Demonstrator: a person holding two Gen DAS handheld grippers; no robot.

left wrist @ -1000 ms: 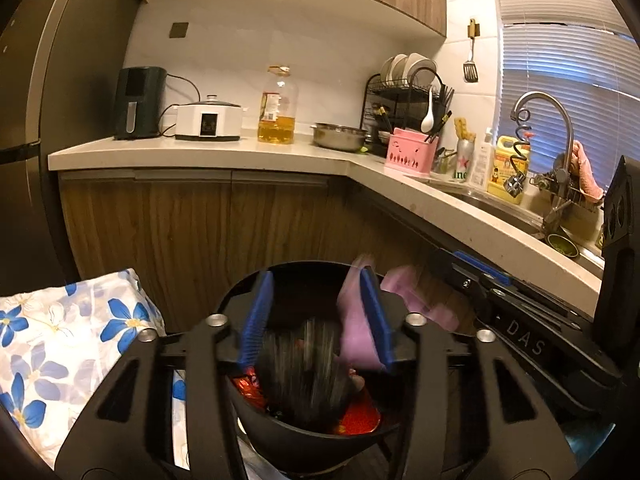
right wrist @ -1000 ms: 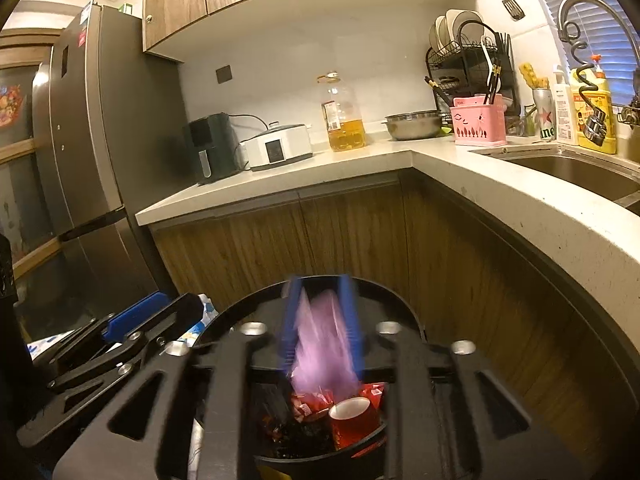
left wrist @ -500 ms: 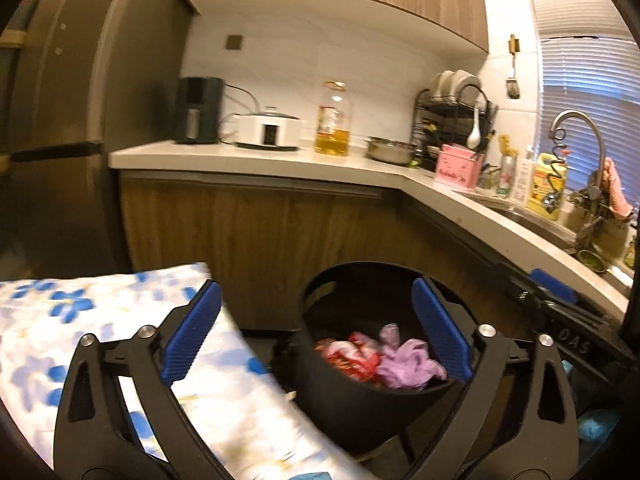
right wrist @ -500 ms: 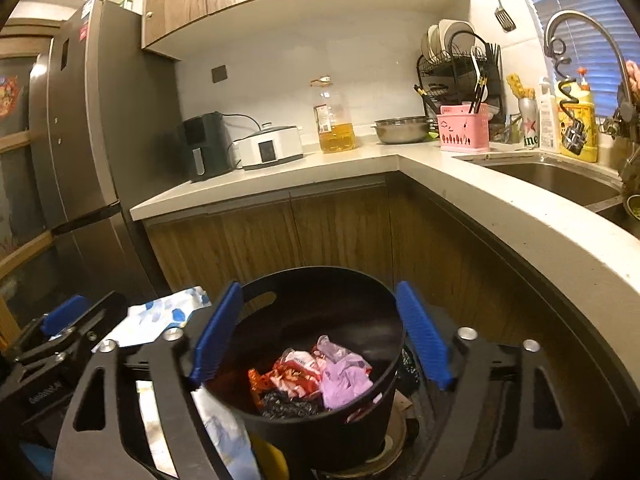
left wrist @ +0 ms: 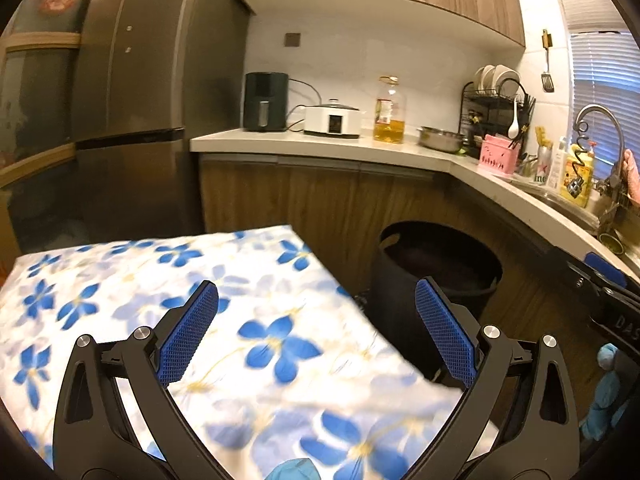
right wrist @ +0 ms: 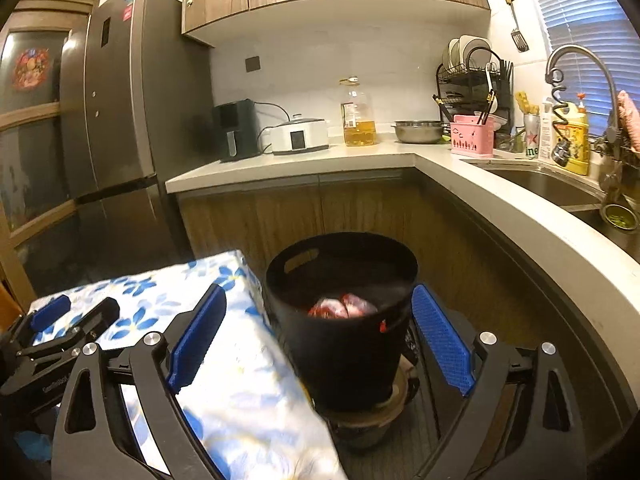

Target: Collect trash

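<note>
Both grippers stand wide open with nothing between their blue pads. Left gripper [left wrist: 316, 336] hangs over a table covered in a white cloth [left wrist: 248, 320] with blue flowers. Right gripper [right wrist: 318, 340] frames a black bin [right wrist: 340, 320] that sits on the floor just beside the cloth's edge.

Behind them runs an L-shaped white counter [right wrist: 304, 162] over wooden cabinets, with a tall fridge [right wrist: 116, 112] at its left end. On the counter stand a black appliance [left wrist: 265, 101], a white cooker [left wrist: 333, 120], an oil bottle [left wrist: 389, 114], a steel bowl [right wrist: 418, 131] and a pink caddy [right wrist: 472, 136]; a sink with a curved tap [right wrist: 576, 68] lies to the right.

Trash [right wrist: 344, 307], red and white wrappers, lies inside the bin, ahead of the right jaws and centred between them, lower than the pads. From the left view the bin [left wrist: 436, 264] is ahead and right of centre, and only its dark interior shows. Only the right view shows the trash, and the left gripper [right wrist: 60, 328] at its left edge.
</note>
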